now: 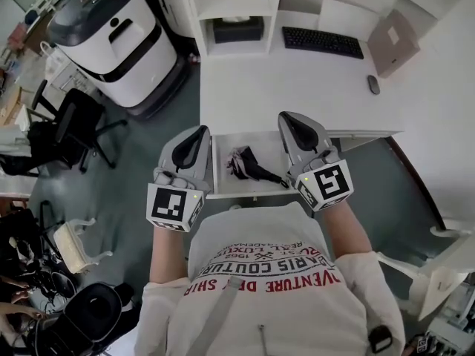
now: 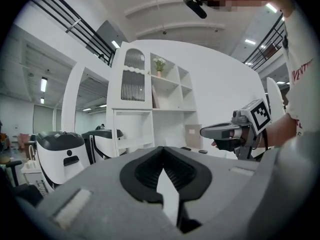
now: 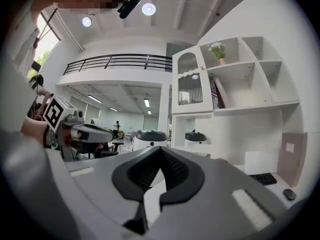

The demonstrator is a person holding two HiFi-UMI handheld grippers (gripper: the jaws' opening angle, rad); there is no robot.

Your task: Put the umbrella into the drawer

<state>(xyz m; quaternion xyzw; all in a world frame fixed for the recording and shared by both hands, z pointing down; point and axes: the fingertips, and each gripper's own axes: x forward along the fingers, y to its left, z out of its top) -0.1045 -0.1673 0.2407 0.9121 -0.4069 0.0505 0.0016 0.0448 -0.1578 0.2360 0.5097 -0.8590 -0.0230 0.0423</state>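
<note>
A dark folded umbrella point(image 1: 249, 165) lies inside the open white drawer point(image 1: 220, 182) under the desk's front edge. Both grippers are held level above it, empty, and touch nothing. My left gripper point(image 1: 197, 135) hovers over the drawer's left end; in its own view its jaws point(image 2: 162, 151) meet at the tip with nothing between them. My right gripper point(image 1: 290, 122) hovers over the drawer's right end, jaws point(image 3: 161, 151) shut on nothing. Each gripper shows in the other's view: the right gripper point(image 2: 220, 130), the left gripper point(image 3: 95, 131). The umbrella appears in neither gripper view.
The white desk point(image 1: 297, 95) carries a black keyboard point(image 1: 323, 41), a mouse point(image 1: 373, 84) and a brown board point(image 1: 393, 41). A shelf unit point(image 1: 237, 28) stands at its back. A white machine point(image 1: 111, 39) and a black chair point(image 1: 74, 128) stand to the left.
</note>
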